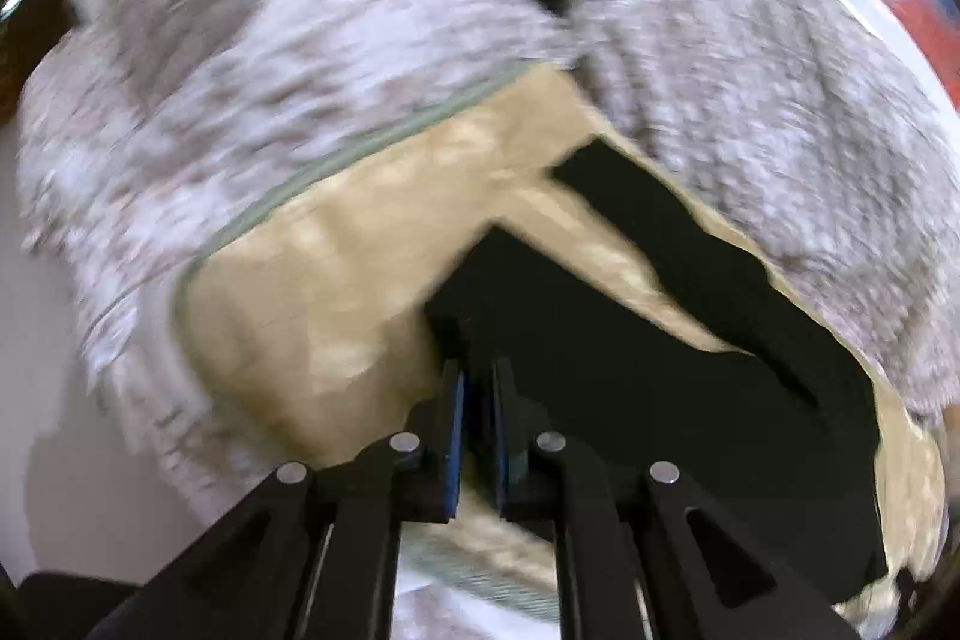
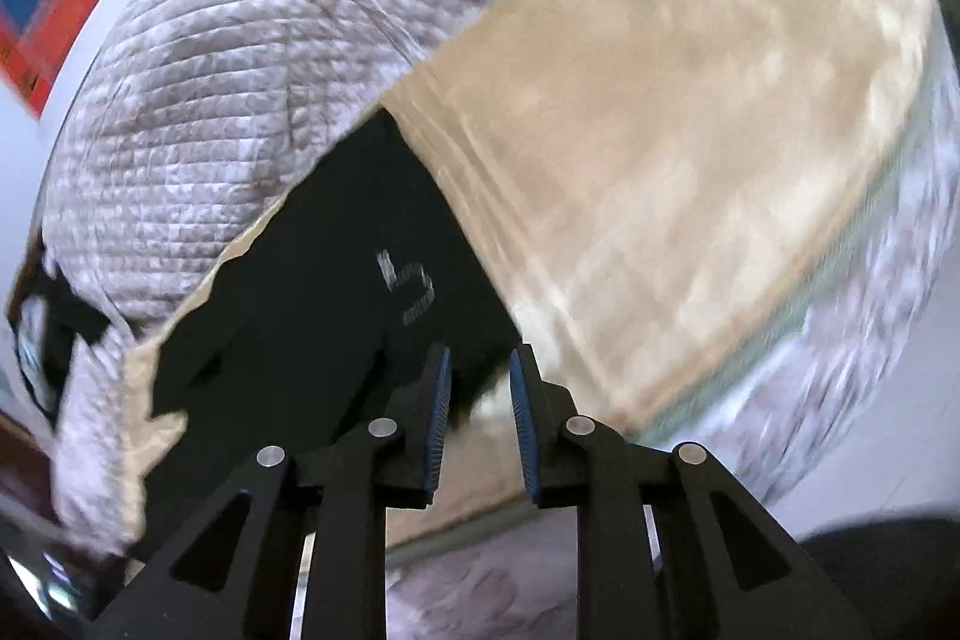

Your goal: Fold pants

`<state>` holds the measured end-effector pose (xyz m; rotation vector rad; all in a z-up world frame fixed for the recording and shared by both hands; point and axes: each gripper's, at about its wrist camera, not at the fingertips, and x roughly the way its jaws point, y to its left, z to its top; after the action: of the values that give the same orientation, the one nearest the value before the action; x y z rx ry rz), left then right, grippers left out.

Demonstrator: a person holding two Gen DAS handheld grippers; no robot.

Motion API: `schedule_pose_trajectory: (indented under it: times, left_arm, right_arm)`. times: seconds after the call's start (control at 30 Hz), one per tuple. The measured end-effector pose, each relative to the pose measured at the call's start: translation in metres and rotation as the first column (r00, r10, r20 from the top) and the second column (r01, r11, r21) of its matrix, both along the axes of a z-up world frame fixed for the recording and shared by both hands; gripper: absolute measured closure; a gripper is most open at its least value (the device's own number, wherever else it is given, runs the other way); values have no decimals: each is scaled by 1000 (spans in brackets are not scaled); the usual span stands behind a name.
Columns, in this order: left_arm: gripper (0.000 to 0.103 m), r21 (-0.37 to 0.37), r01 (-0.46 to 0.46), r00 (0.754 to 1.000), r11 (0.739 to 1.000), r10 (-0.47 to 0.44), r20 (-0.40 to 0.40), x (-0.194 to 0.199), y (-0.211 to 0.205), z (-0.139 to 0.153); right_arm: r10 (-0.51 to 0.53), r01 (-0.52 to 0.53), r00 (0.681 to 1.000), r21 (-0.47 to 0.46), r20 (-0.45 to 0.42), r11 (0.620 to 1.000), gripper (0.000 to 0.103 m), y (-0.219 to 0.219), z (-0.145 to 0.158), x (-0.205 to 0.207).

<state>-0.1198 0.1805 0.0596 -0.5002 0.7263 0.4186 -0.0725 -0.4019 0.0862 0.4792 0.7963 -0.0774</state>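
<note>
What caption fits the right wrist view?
Right gripper, jaws open, at the edge of black pants lying on a tan cloth over a quilted blanket.

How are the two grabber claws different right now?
The left gripper has its blue pads nearly together, pinching the black pants. The right gripper has a wider gap, its tips at the pants' edge over the tan blanket. Both are black with blue pads.

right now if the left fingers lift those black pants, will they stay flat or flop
Probably flop. The black pants already lie in loose, uneven folds over the tan cloth, so they look soft, not stiff. The left gripper pinches only one edge, so the rest would likely sag and drag. Thin fabric, likely light; it may pull on the tan cloth beneath.
</note>
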Motion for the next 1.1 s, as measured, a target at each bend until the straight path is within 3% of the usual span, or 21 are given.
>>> schedule_pose_trajectory:
  times: [0.17,0.33,0.43,0.57,0.67,0.77,0.83,0.97,1.07,1.1]
  left_arm:
    - [81,10,222,975,975,-222,-18,55,-42,5]
    - [66,-13,435,898,900,-435,-64,110,-92,3]
    - [64,-16,518,852,855,-518,-71,134,-124,0]
    - [64,10,547,832,837,-543,-111,163,-149,-14]
    - [63,-12,480,856,877,-472,-212,180,-147,-37]
    - [61,34,481,863,876,-467,-193,172,-140,-35]
    - [62,43,428,891,903,-414,-186,160,-126,-27]
    - [62,99,322,937,942,-302,-175,134,-79,-24]
    - [64,172,237,958,956,-201,-205,123,-37,-33]
    - [64,162,230,963,960,-200,-183,122,-26,-34]
  right_arm:
    - [199,-196,980,-111,19,974,82,40,15,34]
    - [344,-354,935,-202,-82,913,82,82,8,88]
    - [359,-381,924,-215,-134,899,82,90,2,115]
    - [426,-460,886,-242,-180,854,82,112,-11,141]
    - [431,-464,885,-260,-175,847,82,118,-15,153]
    - [329,-395,907,-256,-264,882,82,104,-43,176]
    - [313,-364,921,-219,-233,905,82,96,-42,175]
    - [336,-369,927,-252,-164,895,82,97,-28,157]
    - [376,-414,908,-249,-186,876,76,95,-41,145]
    - [374,-419,904,-250,-208,873,75,93,-48,145]
